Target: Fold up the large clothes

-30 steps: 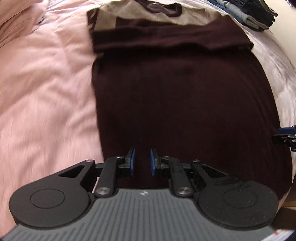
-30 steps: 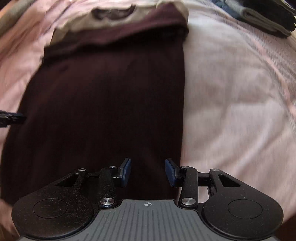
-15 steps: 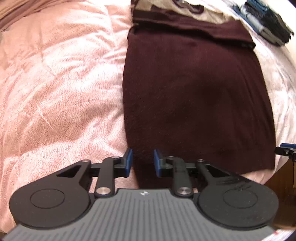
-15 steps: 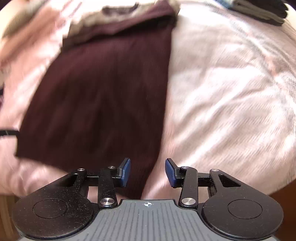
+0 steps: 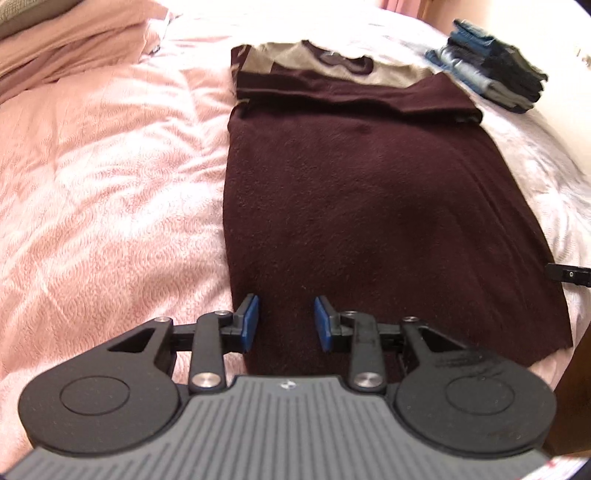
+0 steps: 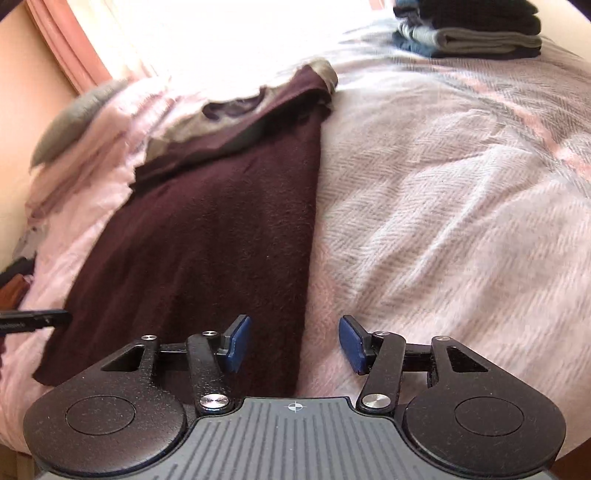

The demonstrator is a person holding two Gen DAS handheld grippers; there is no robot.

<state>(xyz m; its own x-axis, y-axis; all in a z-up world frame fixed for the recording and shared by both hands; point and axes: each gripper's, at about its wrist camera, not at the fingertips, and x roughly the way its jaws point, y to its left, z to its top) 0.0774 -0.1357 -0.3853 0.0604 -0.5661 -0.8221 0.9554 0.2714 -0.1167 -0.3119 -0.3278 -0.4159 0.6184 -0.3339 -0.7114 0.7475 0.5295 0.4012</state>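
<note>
I've got the left gripper (image 5: 284,322) above the near left corner of the maroon sweater (image 5: 369,206), jaws opening, pads clear of the cloth. My right gripper (image 6: 293,341) straddles its near right edge, jaws opening wide, gripping nothing. Sweater lies flat ahead of both on the pink bedspread (image 5: 110,184), sleeves folded across. Folded stack (image 6: 476,35) far ahead, to the right.

Embossed lettering on the left gripper (image 5: 283,324) seems too blurred to read.
</note>
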